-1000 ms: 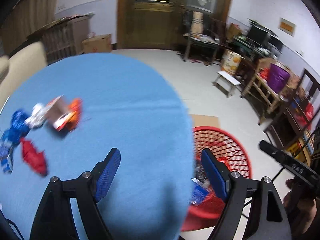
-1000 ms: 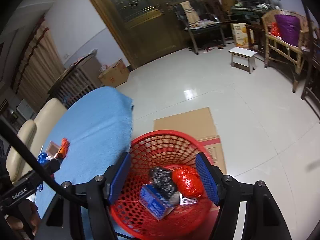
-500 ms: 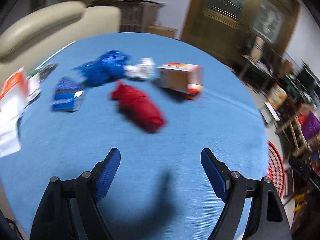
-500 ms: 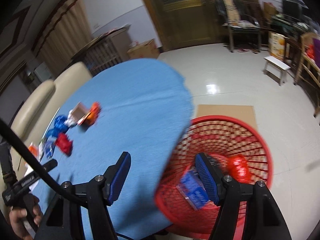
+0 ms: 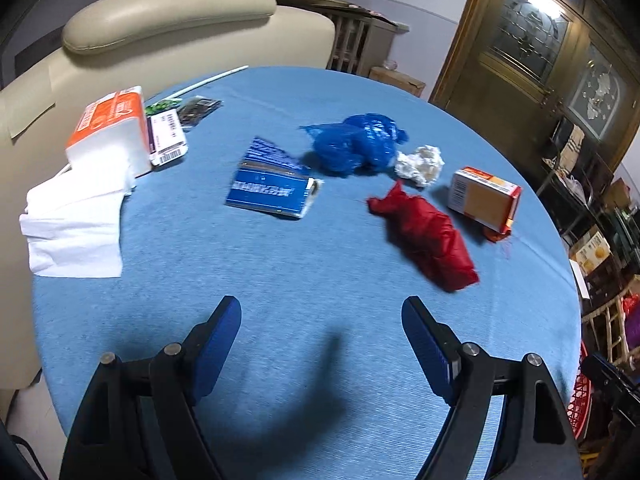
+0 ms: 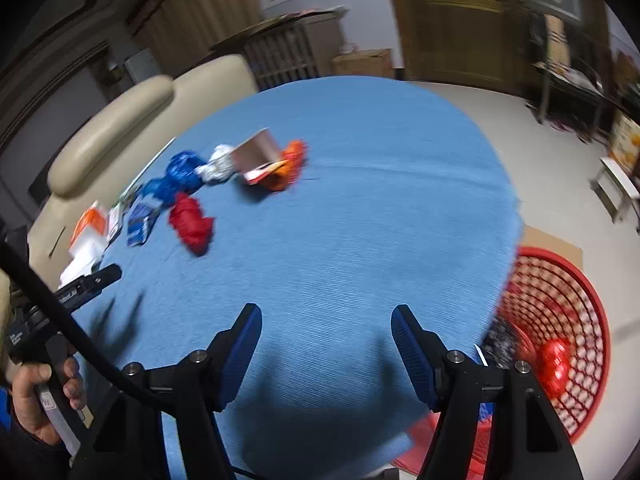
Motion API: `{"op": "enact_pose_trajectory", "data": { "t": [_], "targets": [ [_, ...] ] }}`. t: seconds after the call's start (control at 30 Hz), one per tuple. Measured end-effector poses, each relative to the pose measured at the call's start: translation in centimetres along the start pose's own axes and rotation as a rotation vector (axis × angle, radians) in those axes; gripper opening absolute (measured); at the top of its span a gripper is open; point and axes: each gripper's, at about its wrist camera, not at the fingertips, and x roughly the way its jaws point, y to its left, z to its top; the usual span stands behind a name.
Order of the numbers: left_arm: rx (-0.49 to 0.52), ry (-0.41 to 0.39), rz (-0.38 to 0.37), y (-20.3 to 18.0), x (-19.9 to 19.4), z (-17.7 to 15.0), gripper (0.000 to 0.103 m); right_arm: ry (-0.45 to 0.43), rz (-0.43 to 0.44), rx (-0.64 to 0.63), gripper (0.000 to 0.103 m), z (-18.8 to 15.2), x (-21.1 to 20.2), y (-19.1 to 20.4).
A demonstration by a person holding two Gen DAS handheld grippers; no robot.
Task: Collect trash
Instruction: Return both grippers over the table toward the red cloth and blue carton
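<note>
Left gripper: fingers spread, empty; swung from basket side to face trash.
Right gripper: fingers spread, empty; likewise turned from red basket, lower right.
Red wrapper: centre right on tabletop, likely next pick.

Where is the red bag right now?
In the left wrist view the red bag lies on the blue table, right of centre, just in front of the orange box and white paper wad, beyond the open left gripper.

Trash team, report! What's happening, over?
Left gripper and right gripper open, empty. Red wrapper nearest, on table. Basket beside table. Nothing blocking.
</note>
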Motion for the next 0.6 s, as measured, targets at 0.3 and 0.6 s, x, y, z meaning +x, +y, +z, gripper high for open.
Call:
{"op": "enact_pose_trajectory", "data": {
  "t": [0.3, 0.6],
  "targets": [
    [-0.038, 0.003, 0.024, 2.3, 0.5, 0.4, 0.083, 0.039, 0.084, -0.163, 0.071, 3.2, 3.8, 6.8],
    [-0.057, 0.009, 0.059, 4.1, 0.9, 1.0, 0.083, 0.081, 0.136, -0.282, 0.071, 6.3, 8.8, 12.6]
  ]
}}
